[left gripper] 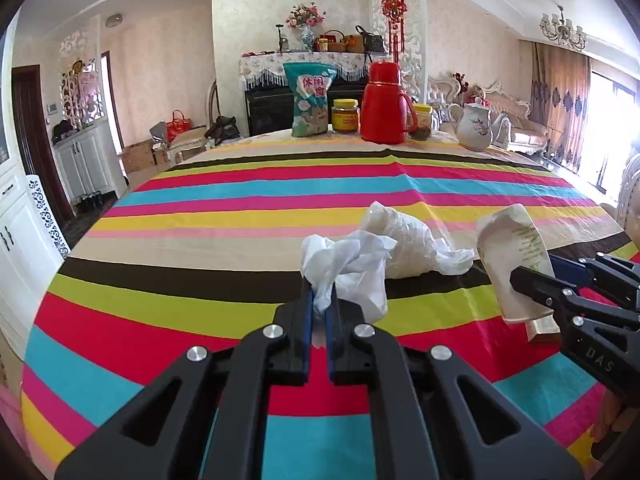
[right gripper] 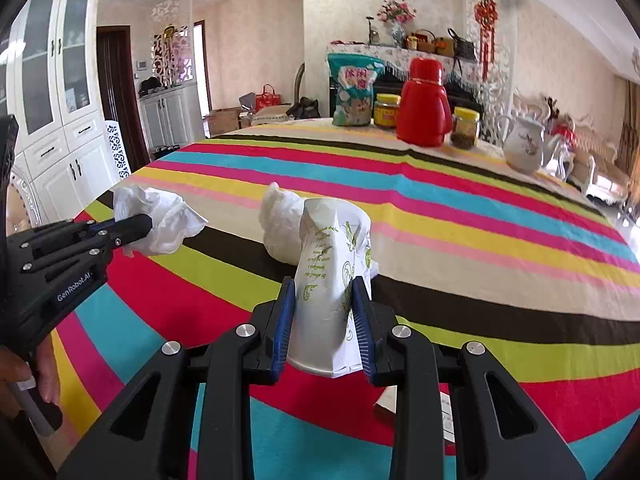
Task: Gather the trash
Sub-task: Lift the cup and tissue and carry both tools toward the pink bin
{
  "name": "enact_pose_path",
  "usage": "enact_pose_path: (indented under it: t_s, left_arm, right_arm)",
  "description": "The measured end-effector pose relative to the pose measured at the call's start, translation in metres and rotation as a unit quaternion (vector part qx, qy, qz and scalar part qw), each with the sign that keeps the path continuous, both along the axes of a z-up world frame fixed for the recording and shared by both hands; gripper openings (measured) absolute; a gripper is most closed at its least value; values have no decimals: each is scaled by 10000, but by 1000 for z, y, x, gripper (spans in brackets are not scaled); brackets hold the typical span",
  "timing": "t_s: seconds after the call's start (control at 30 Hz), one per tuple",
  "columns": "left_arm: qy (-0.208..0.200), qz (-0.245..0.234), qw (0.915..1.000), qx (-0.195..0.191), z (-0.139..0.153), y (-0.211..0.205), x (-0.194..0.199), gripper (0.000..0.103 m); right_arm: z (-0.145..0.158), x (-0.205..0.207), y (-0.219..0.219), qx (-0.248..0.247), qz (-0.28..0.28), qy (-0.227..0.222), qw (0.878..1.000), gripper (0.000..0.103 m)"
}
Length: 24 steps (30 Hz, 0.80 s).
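My left gripper (left gripper: 320,286) is shut on a crumpled white tissue (left gripper: 352,268) and holds it above the striped tablecloth (left gripper: 200,312). It also shows in the right wrist view (right gripper: 144,226) with the tissue (right gripper: 160,220). My right gripper (right gripper: 325,284) is shut on a crushed paper cup (right gripper: 332,280) with green print. The cup (left gripper: 512,256) and the right gripper (left gripper: 520,276) show at the right of the left wrist view. A crumpled clear plastic bag (left gripper: 408,240) lies on the table between them, also seen in the right wrist view (right gripper: 280,224).
At the far edge of the table stand a teal snack bag (left gripper: 310,98), two yellow-lidded jars (left gripper: 346,116), a red thermos (left gripper: 384,104) and a white teapot (left gripper: 474,126). A small paper piece (right gripper: 386,402) lies under my right gripper.
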<state>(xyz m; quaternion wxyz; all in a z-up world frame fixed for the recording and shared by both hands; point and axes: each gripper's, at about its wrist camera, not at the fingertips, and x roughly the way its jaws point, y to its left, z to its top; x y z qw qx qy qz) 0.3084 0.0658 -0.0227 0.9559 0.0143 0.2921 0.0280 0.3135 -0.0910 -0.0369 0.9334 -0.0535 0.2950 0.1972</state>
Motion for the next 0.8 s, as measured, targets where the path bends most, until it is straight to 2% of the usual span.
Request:
enact_pose_path:
  t_s: [0.33, 0.53, 0.8]
  left_arm:
    - [-165, 179, 9997, -65, 16, 20, -36, 5]
    - [-363, 288, 9989, -100, 24, 37, -74, 6]
    - [-375, 436, 9983, 125, 25, 66, -117, 6]
  right_arm:
    - [10, -12, 6, -149, 44, -258, 9995, 29]
    - [23, -36, 28, -463, 253, -706, 9961, 29]
    - [30, -61, 66, -660, 634, -864, 9920, 30]
